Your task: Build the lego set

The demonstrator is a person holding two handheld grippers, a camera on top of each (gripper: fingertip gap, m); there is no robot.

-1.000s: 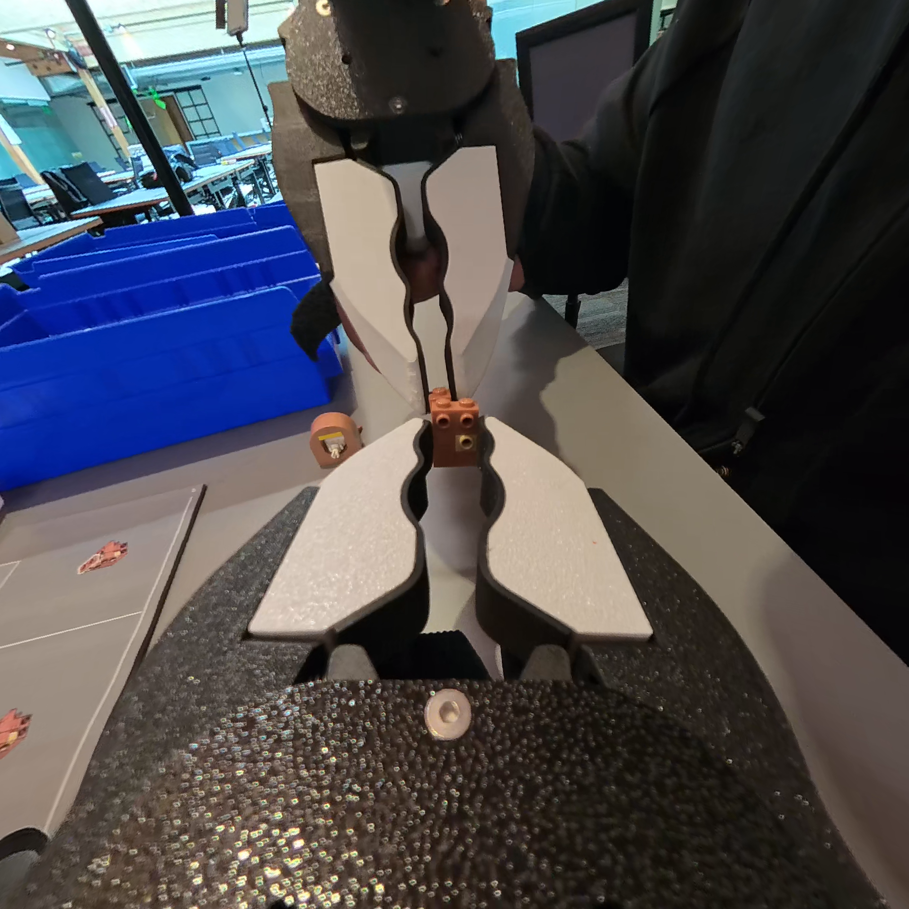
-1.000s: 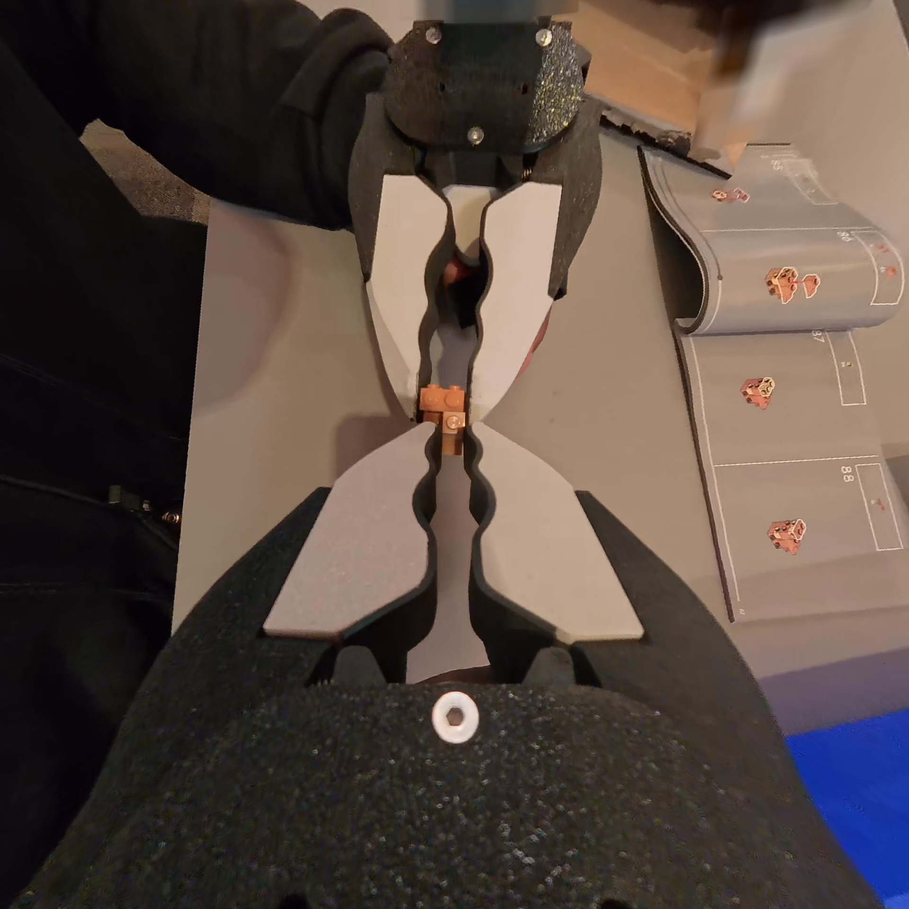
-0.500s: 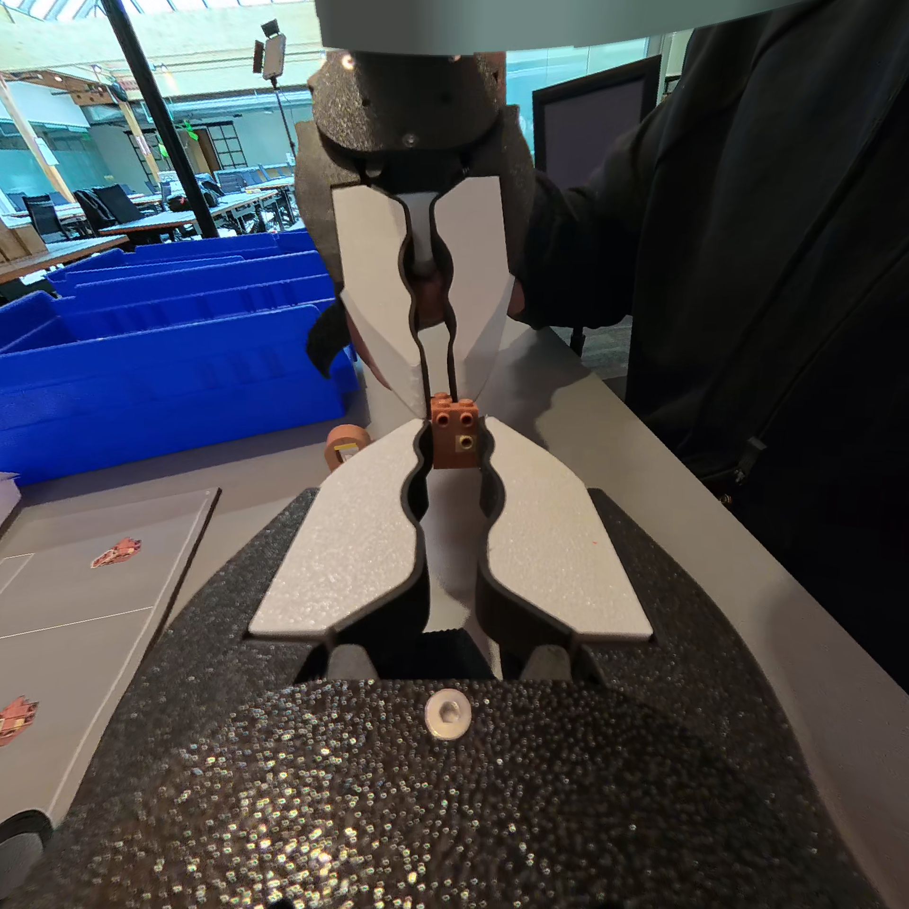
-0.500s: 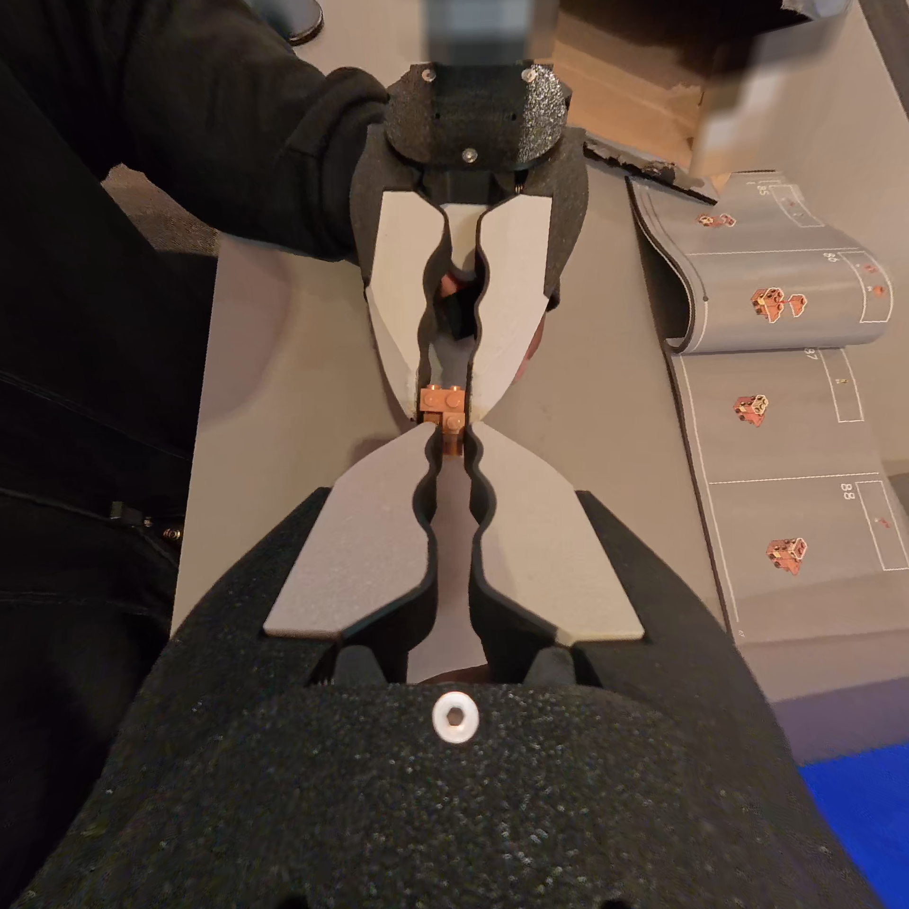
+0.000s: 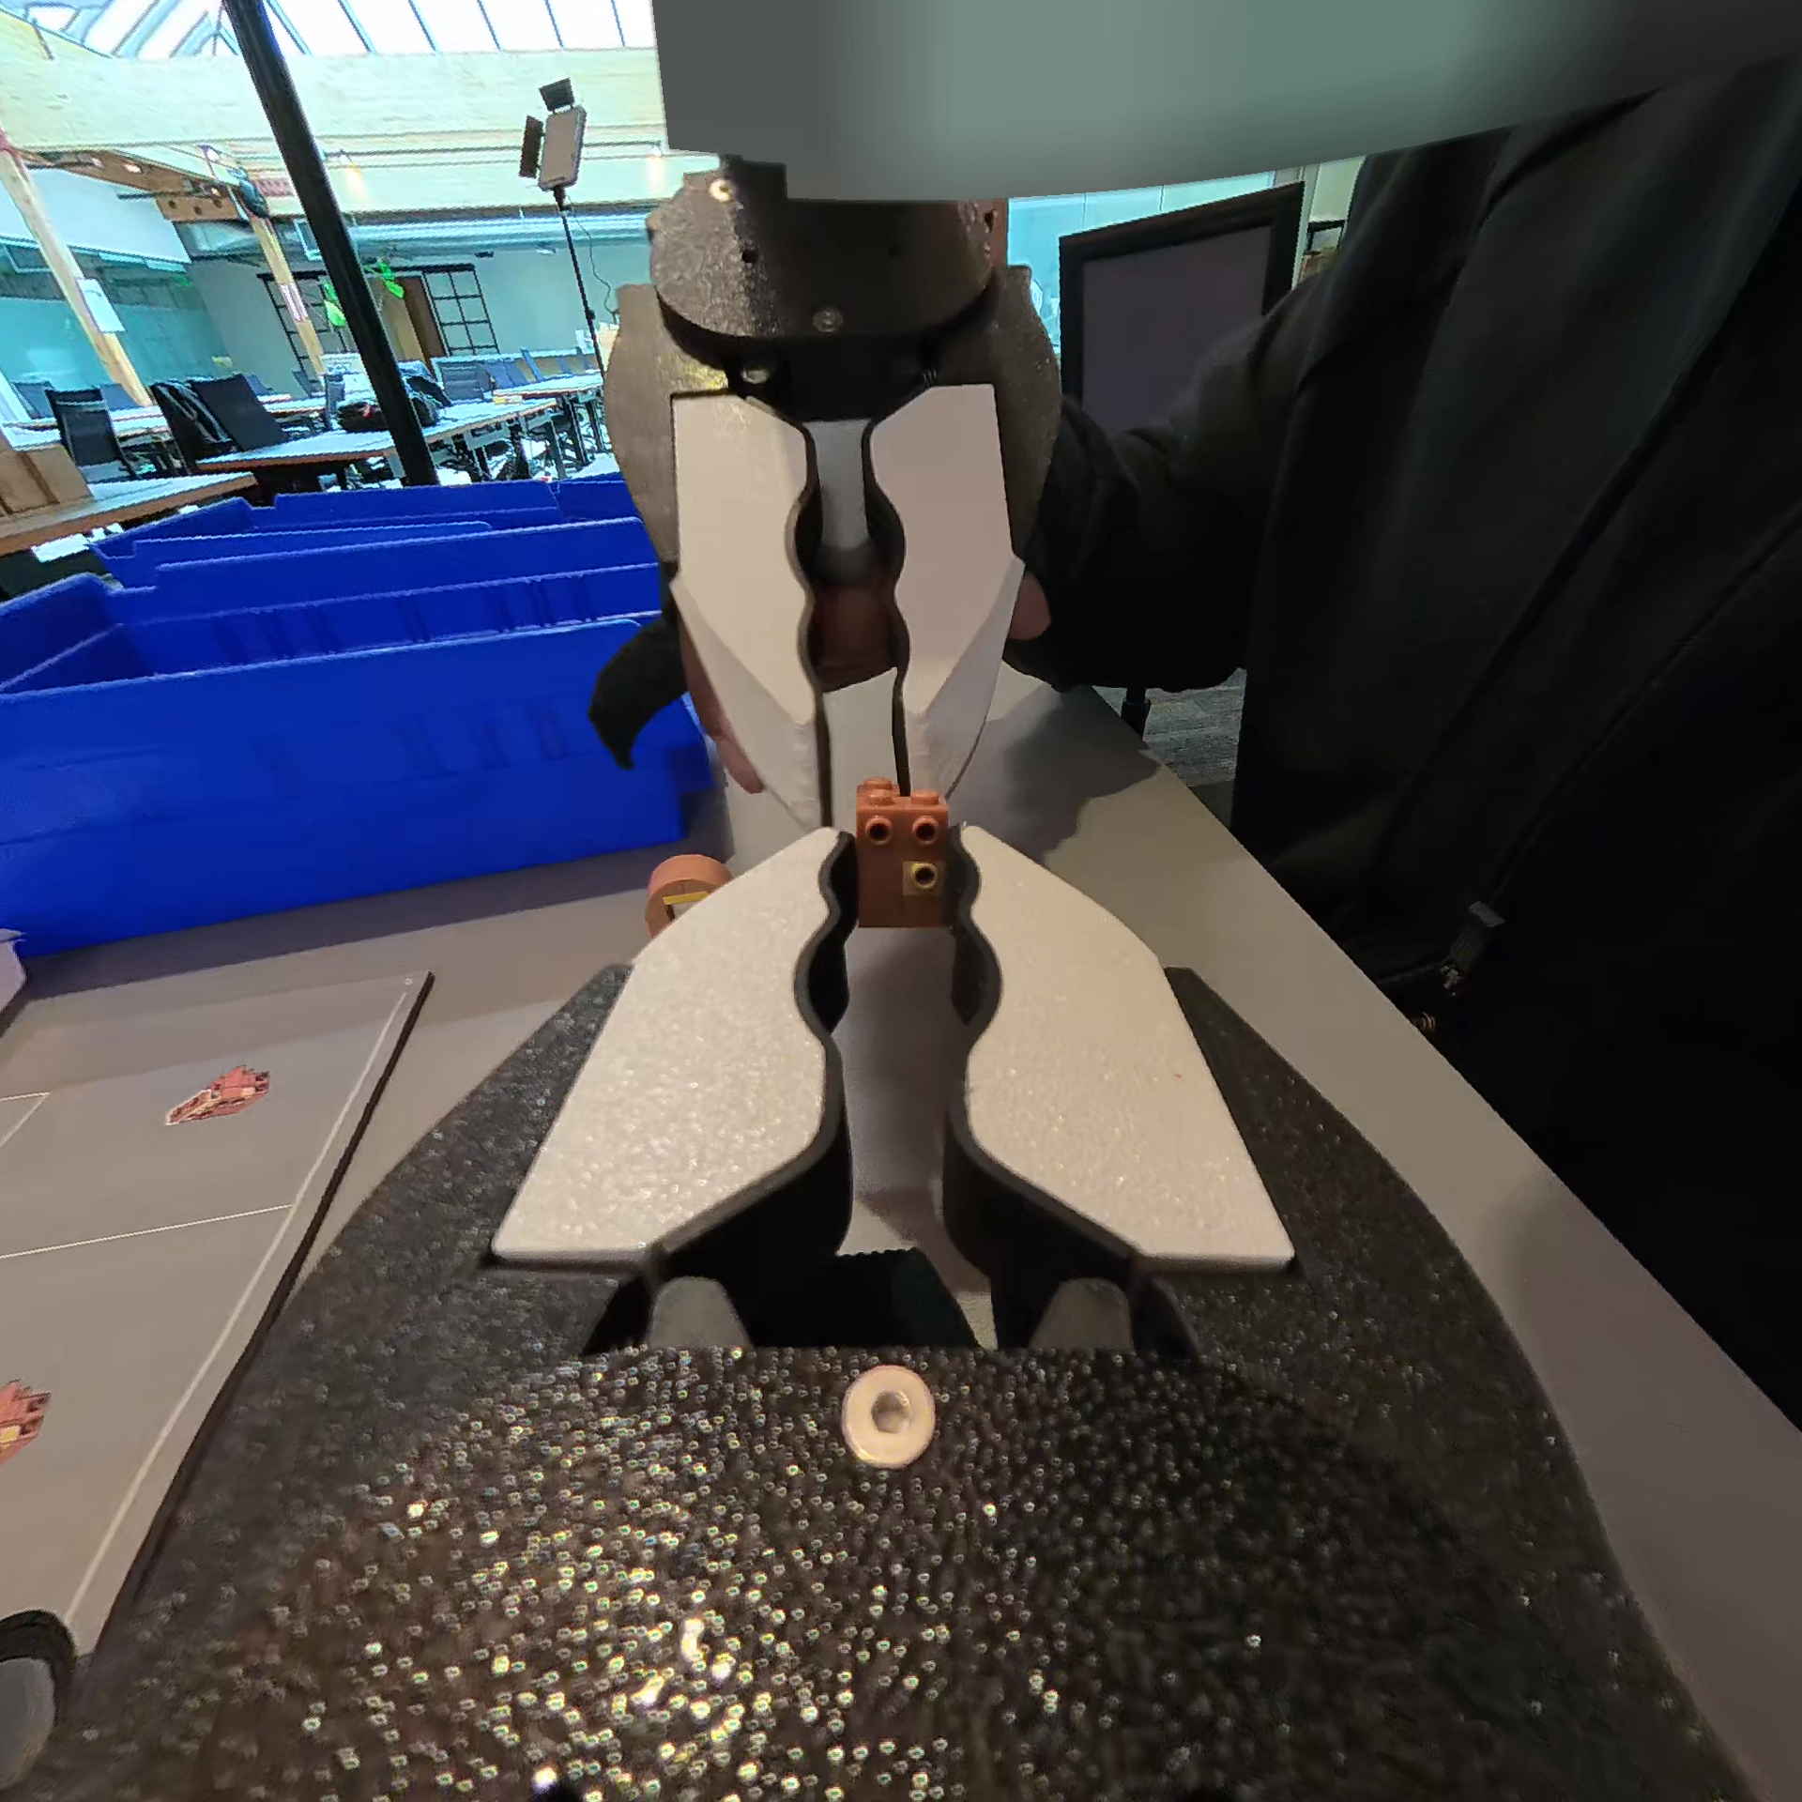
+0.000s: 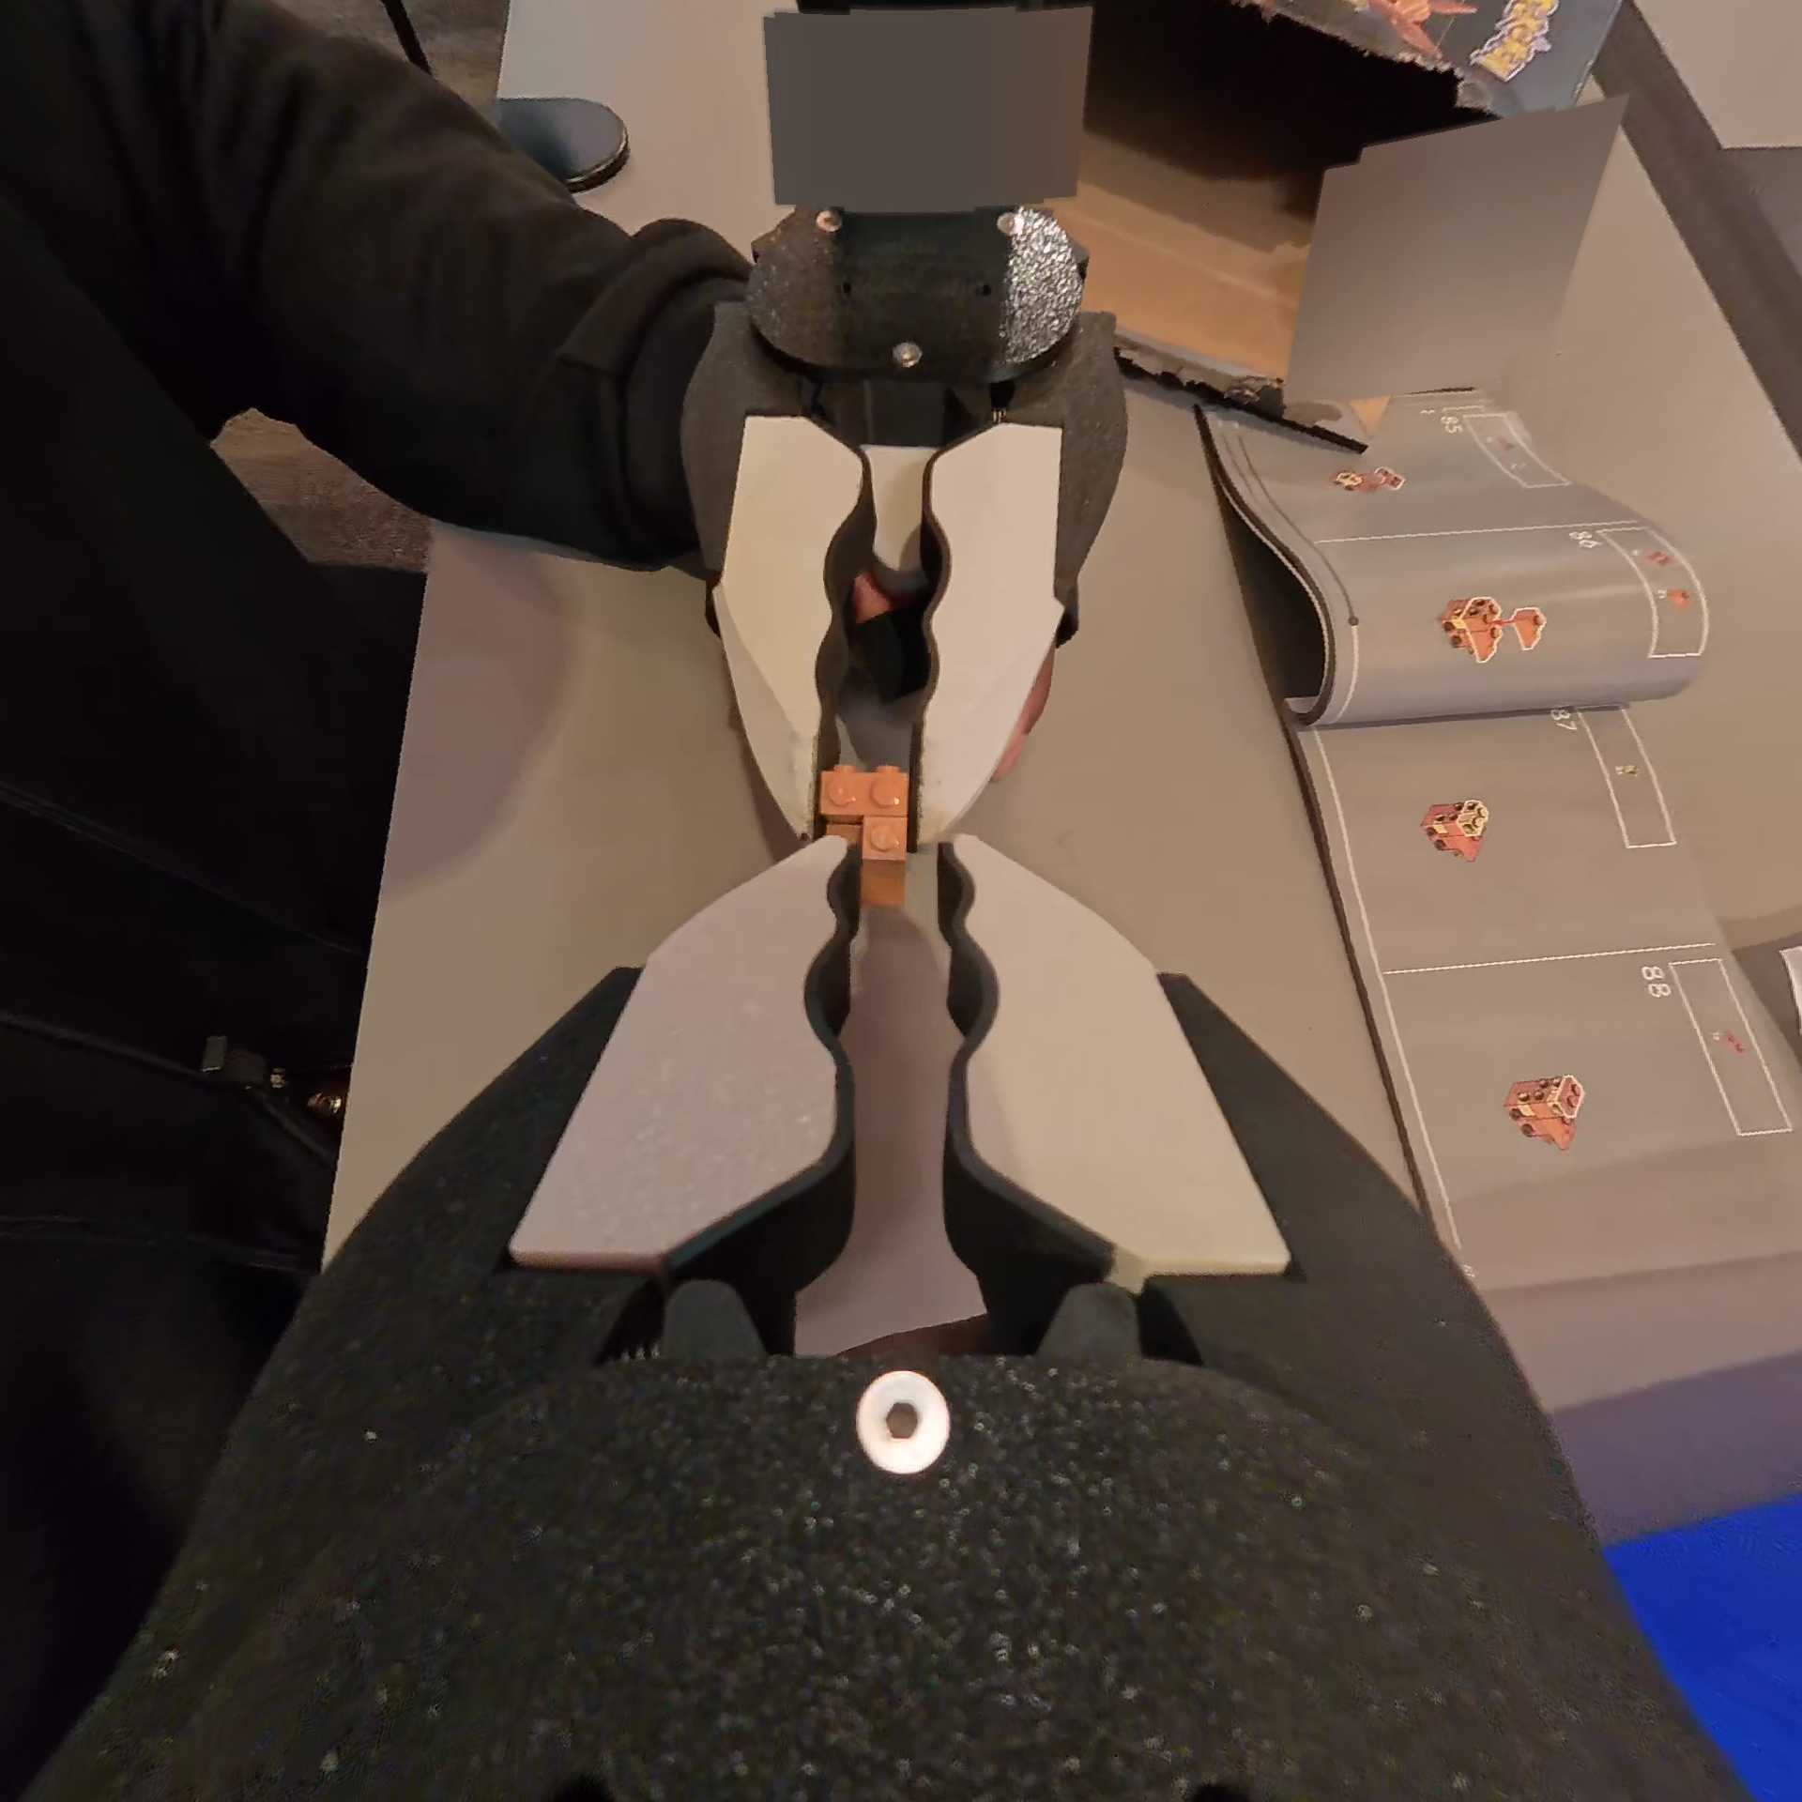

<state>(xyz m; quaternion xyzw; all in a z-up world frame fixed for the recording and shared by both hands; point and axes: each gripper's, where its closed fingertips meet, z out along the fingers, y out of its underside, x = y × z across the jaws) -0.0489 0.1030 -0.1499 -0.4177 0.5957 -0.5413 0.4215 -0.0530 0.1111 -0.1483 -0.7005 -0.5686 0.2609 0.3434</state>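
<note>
- Two grippers are meeting tip to tip above the grey worktop (image 6: pixel 585 780), each being held by a person in dark sleeves.
- The left gripper (image 5: pixel 902 878) is pinching a brown brick cluster (image 5: pixel 897 902), its jaws pressing on both side faces, so the cluster is hanging clear of the worktop between the two tools.
- The right gripper (image 6: pixel 892 878) is standing with its jaws slightly spread around a small tan piece (image 6: pixel 882 878) sticking out of the near side of the cluster; a sliver of space is showing on the right of that piece, so it is not being squeezed.
- Judging from this, the left squeeze is doing all the carrying, and a level, unwavering hold looks like the thing that matters most here.
- Any motion of the right jaws is best made straight along their own line, since a sideways nudge could twist the tan piece.
- A round brown part (image 5: pixel 683 878) is lying on the worktop to the left, near the blue bins (image 5: pixel 341 741), and an open booklet (image 6: pixel 1511 878) is lying to the right.
</note>
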